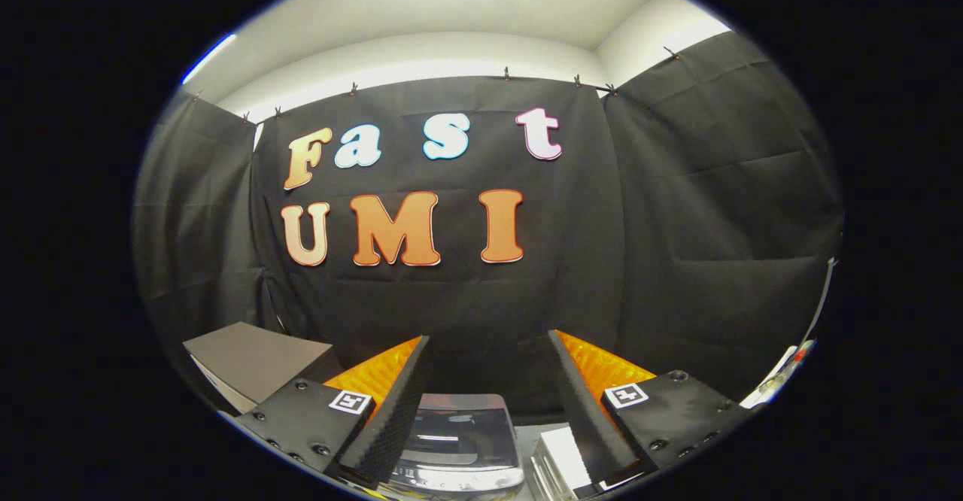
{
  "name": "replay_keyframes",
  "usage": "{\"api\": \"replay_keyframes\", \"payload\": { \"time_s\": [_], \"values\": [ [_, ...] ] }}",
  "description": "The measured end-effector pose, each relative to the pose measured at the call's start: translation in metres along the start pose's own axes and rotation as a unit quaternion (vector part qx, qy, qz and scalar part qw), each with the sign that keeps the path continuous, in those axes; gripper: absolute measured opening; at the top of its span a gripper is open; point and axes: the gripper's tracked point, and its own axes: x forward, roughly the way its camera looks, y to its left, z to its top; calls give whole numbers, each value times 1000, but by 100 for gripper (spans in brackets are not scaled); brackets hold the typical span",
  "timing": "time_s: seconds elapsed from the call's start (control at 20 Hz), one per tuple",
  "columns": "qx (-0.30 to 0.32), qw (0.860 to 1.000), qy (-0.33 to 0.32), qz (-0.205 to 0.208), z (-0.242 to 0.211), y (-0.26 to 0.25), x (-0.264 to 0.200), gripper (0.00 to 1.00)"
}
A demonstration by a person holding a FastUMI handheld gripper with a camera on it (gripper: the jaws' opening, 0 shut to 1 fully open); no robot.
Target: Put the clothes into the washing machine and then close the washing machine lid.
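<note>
Presently holding nothing: gripper [489,337] spread wide, jaws well apart, gap between them bare. Aimed level at the black cloth wall [466,290], carried high above the work surface. Low between the fingers, close in: washing machine [459,441], seen from above, glossy dark lid [457,432] apparently lying flat over the tub, though reflections blur the edge. Cannot tell whether clothes are inside under that glare. Fits either a shut machine waiting to be loaded or one loaded and closed again; not settled from this view. Grey box [252,358] beyond the left finger, white box [560,456] just beside the machine by the right finger.
</note>
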Motion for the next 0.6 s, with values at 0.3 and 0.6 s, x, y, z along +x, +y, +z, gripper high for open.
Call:
{"api": "replay_keyframes", "payload": {
  "time_s": [0.3,0.6],
  "values": [
    [9,1000,-10,16,5,-13,-18,97],
    [8,1000,-9,18,2,-26,-32,97]
  ]
}}
